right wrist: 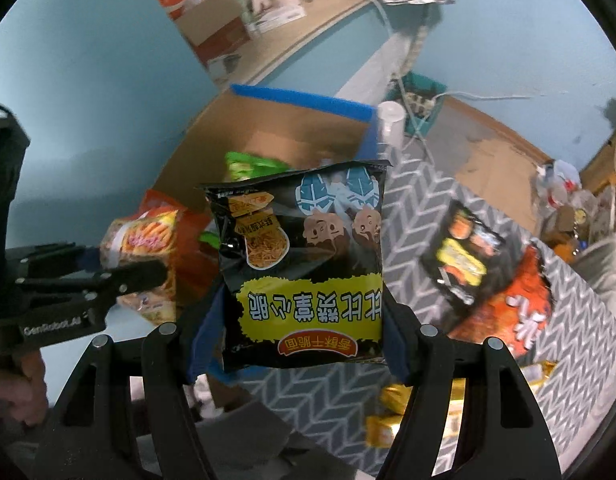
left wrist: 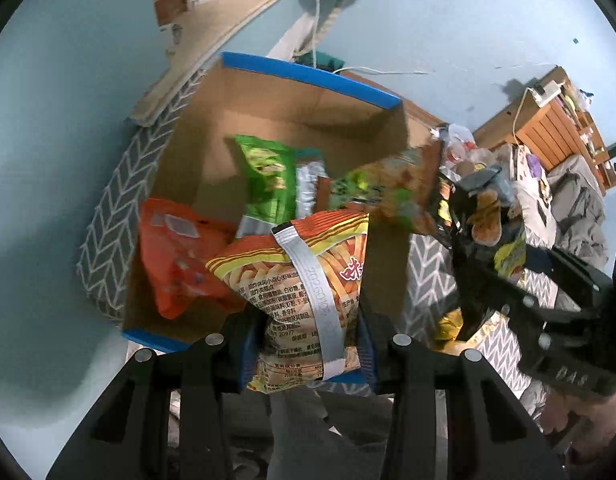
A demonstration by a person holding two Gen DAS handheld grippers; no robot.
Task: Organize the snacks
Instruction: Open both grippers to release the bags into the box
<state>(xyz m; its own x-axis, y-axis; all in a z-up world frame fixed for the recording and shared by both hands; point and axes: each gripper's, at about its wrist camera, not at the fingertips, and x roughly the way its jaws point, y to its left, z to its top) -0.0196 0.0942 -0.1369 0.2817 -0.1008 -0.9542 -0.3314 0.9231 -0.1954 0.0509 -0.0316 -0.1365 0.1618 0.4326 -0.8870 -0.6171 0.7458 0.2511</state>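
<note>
Left wrist view, going L to R: orange snack bag [left wrist: 175, 256] lies inside the cardboard box [left wrist: 267, 120] w/ the blue-taped rim, a green bag [left wrist: 263, 176] leaning further back, so the box looks like the collecting spot. Left gripper [left wrist: 303, 340] has its fingers pinched on the fries-print bag [left wrist: 299, 280], held by the lower end right over the box's near edge, prob. so it can drop straight in. Right wrist view, L to R: same box [right wrist: 267, 128] ahead; right gripper [right wrist: 303, 340] fingers clamped on the bottom edge of a black noodle-snack bag [right wrist: 303, 248], print upside down, held up facing the box, I'd guess queued to go in next. Further right, more packets, a black one [right wrist: 468, 260] and an orange-red one [right wrist: 520, 312], lie flat on the grey chevron cloth [right wrist: 428, 200], not yet sorted.
</note>
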